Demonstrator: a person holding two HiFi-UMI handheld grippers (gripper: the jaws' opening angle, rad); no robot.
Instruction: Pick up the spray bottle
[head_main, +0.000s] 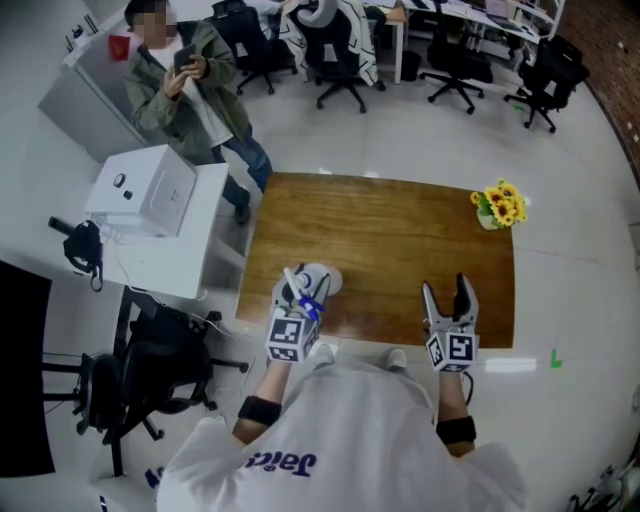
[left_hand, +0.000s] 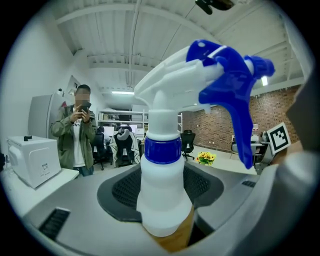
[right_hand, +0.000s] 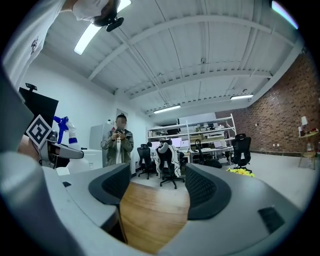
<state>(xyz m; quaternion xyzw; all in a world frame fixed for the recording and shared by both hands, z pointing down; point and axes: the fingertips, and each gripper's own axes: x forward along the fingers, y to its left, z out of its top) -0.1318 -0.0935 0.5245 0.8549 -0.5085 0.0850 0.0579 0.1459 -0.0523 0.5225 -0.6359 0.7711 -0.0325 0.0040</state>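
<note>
The white spray bottle (head_main: 314, 281) with a blue collar and trigger stands upright near the front left of the wooden table (head_main: 390, 240). My left gripper (head_main: 304, 284) is shut on the bottle's body (left_hand: 165, 195), one jaw on each side. Whether its base rests on the wood I cannot tell. In the left gripper view the blue trigger (left_hand: 235, 95) points right. My right gripper (head_main: 447, 287) stands open over the table's front right, with only bare wood between its jaws (right_hand: 157, 187). The right gripper view shows the bottle (right_hand: 71, 134) far off at the left.
A pot of yellow flowers (head_main: 498, 205) sits at the table's far right corner. A white side desk with a white box (head_main: 145, 190) stands left of the table, a black chair (head_main: 140, 375) below it. A person (head_main: 185, 80) stands beyond, with office chairs behind.
</note>
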